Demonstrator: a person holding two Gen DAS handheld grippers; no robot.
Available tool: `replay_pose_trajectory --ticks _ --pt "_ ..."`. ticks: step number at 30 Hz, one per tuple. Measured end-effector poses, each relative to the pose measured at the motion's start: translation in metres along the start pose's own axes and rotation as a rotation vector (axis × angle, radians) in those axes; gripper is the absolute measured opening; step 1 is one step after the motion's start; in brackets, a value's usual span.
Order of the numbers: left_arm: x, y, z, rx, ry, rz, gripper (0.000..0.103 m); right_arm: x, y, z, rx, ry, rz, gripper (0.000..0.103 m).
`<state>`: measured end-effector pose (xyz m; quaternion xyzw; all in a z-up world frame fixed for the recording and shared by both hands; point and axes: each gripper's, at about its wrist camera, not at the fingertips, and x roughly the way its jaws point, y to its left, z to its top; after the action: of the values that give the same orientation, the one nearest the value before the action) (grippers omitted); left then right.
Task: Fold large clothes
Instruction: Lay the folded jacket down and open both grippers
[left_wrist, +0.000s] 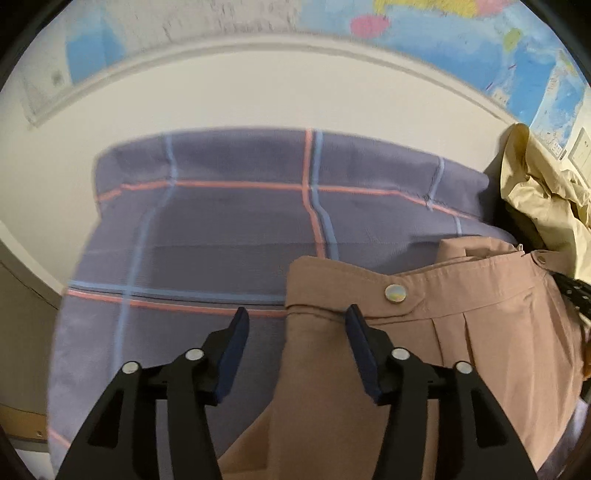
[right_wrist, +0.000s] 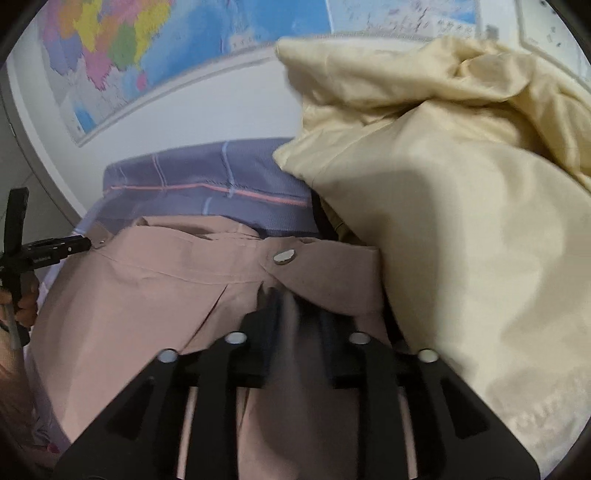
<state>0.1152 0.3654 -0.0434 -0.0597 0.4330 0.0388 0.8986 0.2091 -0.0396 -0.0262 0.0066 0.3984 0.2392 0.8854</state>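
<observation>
Pinkish-brown trousers (left_wrist: 443, 350) lie with the waistband towards the wall, its metal button (left_wrist: 395, 293) facing up. My left gripper (left_wrist: 297, 321) is open over the waistband's left corner; the cloth edge lies between the fingers and the pads do not press on it. In the right wrist view the trousers (right_wrist: 147, 295) fill the foreground, with the button (right_wrist: 284, 256) just ahead of my right gripper (right_wrist: 295, 310). Its blurred fingers stand a little apart with a raised fold of trouser cloth between them, and no clear pinch shows. The left gripper (right_wrist: 55, 247) appears at the waistband's far left end.
A purple-grey checked cover (left_wrist: 221, 221) with pink and blue lines lies under the trousers. A crumpled cream garment (right_wrist: 461, 184) is heaped on the right, touching the trousers' right edge. Coloured maps (right_wrist: 129, 48) hang on the white wall behind. A hand (right_wrist: 26, 302) holds the left tool.
</observation>
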Motion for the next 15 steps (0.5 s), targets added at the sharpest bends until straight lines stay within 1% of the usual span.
replay_pose_trajectory --ticks 1,2,3,5,7,11,13,15 --pt "-0.006 -0.002 -0.003 0.003 -0.015 0.008 0.06 -0.007 0.002 -0.003 0.0 -0.012 0.007 0.032" --pt "-0.01 -0.002 -0.005 0.007 -0.025 0.013 0.06 -0.015 0.003 -0.006 0.001 -0.025 0.023 0.037" --pt "-0.015 -0.004 -0.008 0.015 -0.035 0.022 0.06 -0.015 0.006 -0.004 0.0 -0.034 0.031 0.039" --pt "-0.025 -0.009 -0.016 0.033 -0.056 0.03 0.064 -0.027 0.01 -0.009 -0.014 -0.055 0.044 0.04" --pt "-0.035 -0.014 -0.025 0.05 -0.076 0.028 0.065 -0.036 0.013 -0.017 -0.024 -0.072 0.055 0.043" --pt "-0.046 -0.022 -0.039 0.076 -0.09 0.007 0.068 -0.053 0.019 -0.035 -0.063 -0.082 0.065 0.043" --pt "-0.046 -0.026 -0.046 0.091 -0.083 -0.001 0.068 -0.05 0.023 -0.041 -0.077 -0.074 0.071 0.044" --pt "-0.04 -0.028 -0.05 0.102 -0.069 0.0 0.069 -0.042 0.02 -0.047 -0.079 -0.051 0.06 0.044"
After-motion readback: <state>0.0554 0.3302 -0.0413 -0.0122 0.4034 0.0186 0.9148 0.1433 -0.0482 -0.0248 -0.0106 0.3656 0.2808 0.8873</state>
